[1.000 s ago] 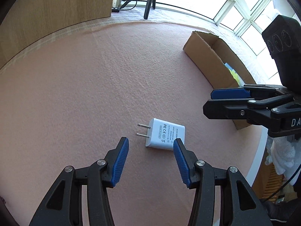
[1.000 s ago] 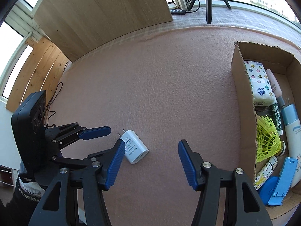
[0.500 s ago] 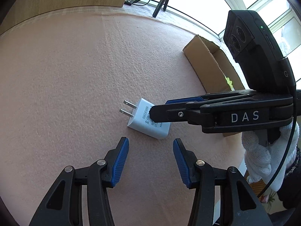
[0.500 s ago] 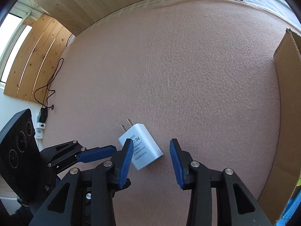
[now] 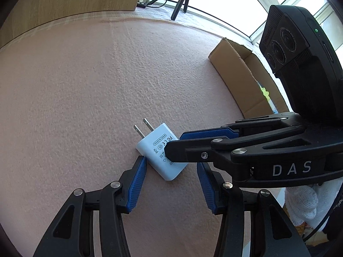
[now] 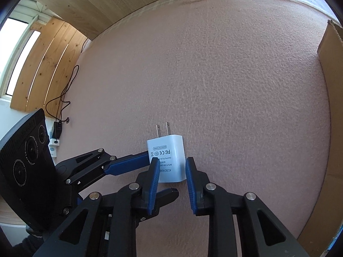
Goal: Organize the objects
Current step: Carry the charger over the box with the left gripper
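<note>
Since half a second back we've slid our right gripper [image 6: 171, 169] forward, so its blue pads now straddle the white charger [image 6: 166, 156], nearly touching its sides but not pinching yet. Our left gripper [image 5: 171, 169] sits spread wide, one pad brushing the charger's corner. It's lying flat on the pink mat [image 6: 214, 75], prongs pointing away along our right fingers, cardboard box [image 5: 238, 75] off right.

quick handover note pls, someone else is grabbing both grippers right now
Right hand-held gripper: open, pads straddling the white charger, not clamped.
Left hand-held gripper: open, one pad tip at the charger's edge.
Charger lies flat on the pink mat, prongs pointing away from the right gripper.
Cardboard box at the mat's right edge already holds items.
Left: close on charger, move it into the box.
</note>
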`<state>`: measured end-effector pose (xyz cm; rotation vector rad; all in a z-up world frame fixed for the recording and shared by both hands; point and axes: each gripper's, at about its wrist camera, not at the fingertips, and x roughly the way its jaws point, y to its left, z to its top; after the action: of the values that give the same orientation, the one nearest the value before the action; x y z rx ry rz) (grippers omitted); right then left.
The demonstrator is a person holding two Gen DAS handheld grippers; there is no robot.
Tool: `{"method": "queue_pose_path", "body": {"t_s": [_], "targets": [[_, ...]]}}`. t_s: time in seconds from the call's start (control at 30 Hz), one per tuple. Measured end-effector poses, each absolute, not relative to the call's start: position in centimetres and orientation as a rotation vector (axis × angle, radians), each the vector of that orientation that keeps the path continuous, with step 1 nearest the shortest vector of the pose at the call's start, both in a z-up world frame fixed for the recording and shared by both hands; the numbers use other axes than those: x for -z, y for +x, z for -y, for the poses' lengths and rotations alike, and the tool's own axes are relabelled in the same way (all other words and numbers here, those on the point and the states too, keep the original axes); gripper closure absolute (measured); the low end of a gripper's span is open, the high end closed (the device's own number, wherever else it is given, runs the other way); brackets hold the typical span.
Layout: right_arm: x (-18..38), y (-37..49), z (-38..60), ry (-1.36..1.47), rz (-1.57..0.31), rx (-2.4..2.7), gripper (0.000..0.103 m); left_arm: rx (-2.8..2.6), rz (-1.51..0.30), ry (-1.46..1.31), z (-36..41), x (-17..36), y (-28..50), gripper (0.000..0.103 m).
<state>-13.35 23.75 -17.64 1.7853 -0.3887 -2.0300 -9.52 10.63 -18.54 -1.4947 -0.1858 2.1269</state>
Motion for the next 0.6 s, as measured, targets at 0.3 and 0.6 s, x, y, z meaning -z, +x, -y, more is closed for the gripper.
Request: {"method": "queue_pose_path", "body": {"t_s": [0.3,0.6], "targets": [[17.0,-13.1,-23.1,1.74,0.383,2.074,0.08,-2.155,0.156,-1.461,-11.5,17.7,-10.4,0.052],[13.0,-11.2,-27.3,1.647,0.491,2.204,0.08,-2.136,0.071,-1.348,-16.0,13.6,-10.6,0.052]]}}
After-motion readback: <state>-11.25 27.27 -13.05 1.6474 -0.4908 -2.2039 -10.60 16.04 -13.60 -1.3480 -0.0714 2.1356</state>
